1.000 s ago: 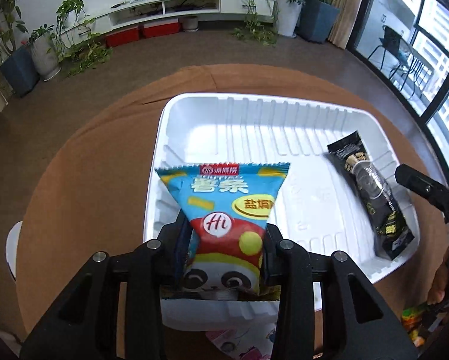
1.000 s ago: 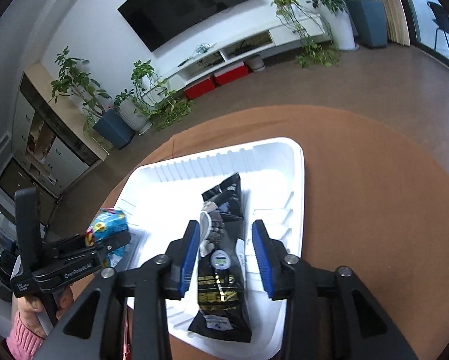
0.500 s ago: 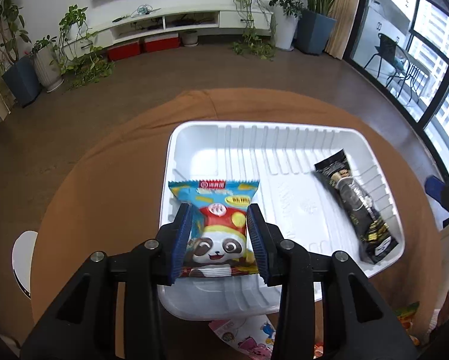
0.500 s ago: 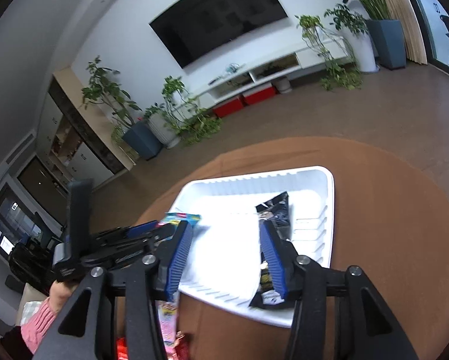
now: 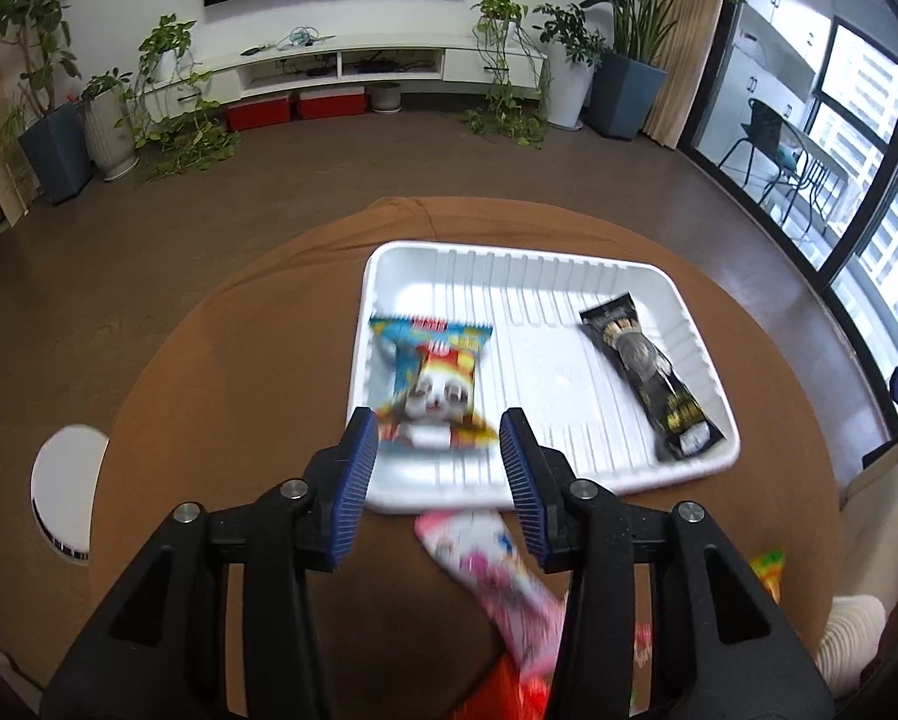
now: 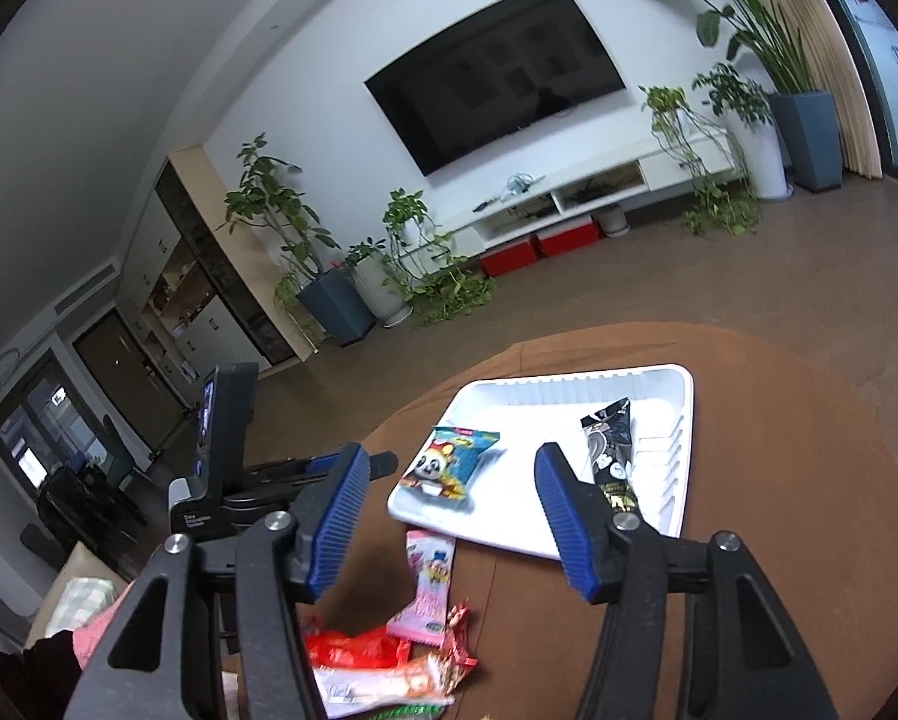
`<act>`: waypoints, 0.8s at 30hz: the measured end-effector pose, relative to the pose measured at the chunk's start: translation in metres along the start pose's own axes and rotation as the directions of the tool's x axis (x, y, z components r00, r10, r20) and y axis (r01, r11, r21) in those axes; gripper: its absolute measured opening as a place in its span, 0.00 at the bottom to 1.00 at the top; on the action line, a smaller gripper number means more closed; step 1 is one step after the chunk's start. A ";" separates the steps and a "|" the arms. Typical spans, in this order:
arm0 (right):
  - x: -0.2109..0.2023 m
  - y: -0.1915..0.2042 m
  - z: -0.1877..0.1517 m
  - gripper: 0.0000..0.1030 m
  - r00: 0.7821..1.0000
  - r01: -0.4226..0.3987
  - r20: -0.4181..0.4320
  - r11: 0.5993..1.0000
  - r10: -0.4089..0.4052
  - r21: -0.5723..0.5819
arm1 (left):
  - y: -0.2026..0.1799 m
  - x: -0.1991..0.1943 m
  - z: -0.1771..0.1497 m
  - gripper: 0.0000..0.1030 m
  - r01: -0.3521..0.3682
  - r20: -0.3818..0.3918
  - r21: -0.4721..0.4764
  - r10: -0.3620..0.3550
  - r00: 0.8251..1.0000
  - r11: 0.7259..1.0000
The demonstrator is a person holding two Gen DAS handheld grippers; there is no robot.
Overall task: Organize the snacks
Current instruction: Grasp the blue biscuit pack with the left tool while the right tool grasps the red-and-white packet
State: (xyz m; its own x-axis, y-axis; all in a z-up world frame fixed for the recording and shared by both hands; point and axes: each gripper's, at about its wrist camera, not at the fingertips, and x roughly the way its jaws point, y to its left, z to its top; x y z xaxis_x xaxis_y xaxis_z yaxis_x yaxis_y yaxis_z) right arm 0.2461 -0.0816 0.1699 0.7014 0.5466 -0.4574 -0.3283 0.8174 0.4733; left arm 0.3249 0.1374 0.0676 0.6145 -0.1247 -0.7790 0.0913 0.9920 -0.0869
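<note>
Snacks (image 6: 383, 657) loose beside white tray (image 6: 683, 516)

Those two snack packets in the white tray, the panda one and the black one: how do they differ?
The panda packet is blue, broad and squarish; the black packet is long and narrow. The panda packet lies at the tray's left end, the black packet near its right end. Both lie flat in the white tray, untouched.

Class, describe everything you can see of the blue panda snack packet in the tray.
The blue panda snack packet is a glossy, puffy foil pouch with crimped ends, printed with a cartoon panda face, red and yellow patches. It lies flat, face up, at the left end of the white ribbed tray, apart from the black packet. No gripper touches it.
</note>
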 end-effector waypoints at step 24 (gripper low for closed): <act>-0.049 0.052 -0.171 0.63 0.944 0.008 -0.294 0.902 -0.149 -0.433 | -0.016 -0.116 -0.206 0.43 0.028 -0.125 0.048 -0.022 0.992 0.998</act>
State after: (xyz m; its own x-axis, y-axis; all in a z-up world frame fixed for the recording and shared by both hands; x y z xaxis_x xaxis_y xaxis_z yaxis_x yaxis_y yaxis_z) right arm 0.0861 -0.0349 0.0885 0.5252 0.4477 -0.7236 -0.5643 0.8198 0.0977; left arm 0.0914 0.1396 0.0314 0.5094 -0.1432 -0.8485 0.1457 0.9862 -0.0790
